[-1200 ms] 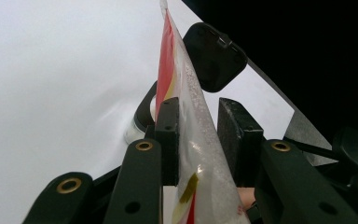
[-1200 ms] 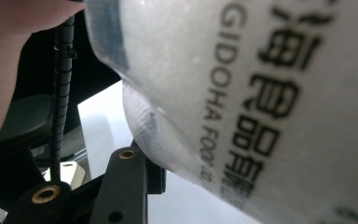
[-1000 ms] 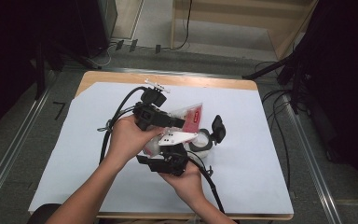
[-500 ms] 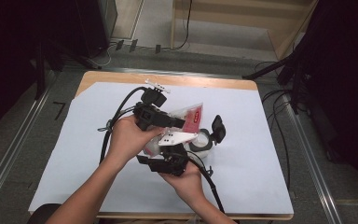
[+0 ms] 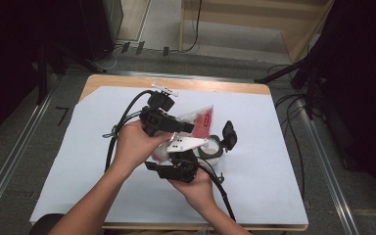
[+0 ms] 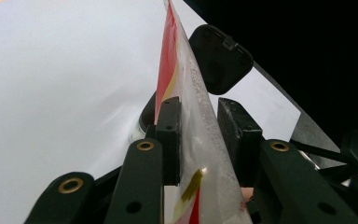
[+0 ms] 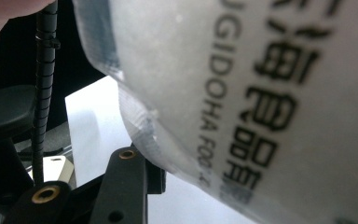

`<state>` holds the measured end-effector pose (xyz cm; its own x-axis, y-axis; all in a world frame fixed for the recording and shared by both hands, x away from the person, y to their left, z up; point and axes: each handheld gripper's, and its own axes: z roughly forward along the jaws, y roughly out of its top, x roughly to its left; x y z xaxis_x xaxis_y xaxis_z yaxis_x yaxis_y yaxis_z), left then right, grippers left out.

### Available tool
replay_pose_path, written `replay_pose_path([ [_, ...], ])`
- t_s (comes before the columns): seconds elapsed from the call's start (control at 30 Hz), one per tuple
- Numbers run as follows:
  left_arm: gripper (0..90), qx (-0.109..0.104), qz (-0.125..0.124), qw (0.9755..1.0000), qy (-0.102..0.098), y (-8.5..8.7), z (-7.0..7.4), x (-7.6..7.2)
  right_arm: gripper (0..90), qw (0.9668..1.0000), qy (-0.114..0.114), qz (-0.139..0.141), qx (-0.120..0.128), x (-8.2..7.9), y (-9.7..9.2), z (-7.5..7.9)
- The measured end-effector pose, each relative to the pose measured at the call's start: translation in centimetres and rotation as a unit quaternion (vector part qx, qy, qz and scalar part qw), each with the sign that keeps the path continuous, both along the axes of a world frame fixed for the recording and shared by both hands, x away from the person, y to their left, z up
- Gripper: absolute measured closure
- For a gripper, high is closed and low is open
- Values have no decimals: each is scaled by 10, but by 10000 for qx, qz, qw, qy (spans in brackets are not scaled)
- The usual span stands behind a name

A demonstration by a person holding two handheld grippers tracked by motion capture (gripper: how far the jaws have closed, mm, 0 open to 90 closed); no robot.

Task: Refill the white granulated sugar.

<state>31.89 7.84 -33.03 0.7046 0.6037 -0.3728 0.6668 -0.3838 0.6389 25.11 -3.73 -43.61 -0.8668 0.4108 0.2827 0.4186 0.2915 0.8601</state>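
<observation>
Left gripper's [image 6: 199,140] fingers [image 6: 168,140] flank the upright pouch [image 6: 186,93], left finger touching

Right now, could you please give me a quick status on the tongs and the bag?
Left tongs shut on the plastic bag. Right tongs at the bag's lower end, grip unclear. Open jar with black lid just beyond.

the clear bag [image 7: 261,93] bears black print toward 3 o'clock: latin letters "gidoha foo", cut off, beside chinese characters.
</observation>
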Motion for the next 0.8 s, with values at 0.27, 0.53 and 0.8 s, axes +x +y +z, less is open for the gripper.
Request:
replay_pose_path([
  [0.27,709,37,21,9999,91,1,-1,2,634,9999,128,73,61,0,1,0],
  [0.53,709,30,14,9999,95,1,-1,2,634,9998,148,76,53,1,1,0],
  [0.8,709,40,-31,9999,120,0,-2,5,633,9998,161,55,46,1,0,1],
])
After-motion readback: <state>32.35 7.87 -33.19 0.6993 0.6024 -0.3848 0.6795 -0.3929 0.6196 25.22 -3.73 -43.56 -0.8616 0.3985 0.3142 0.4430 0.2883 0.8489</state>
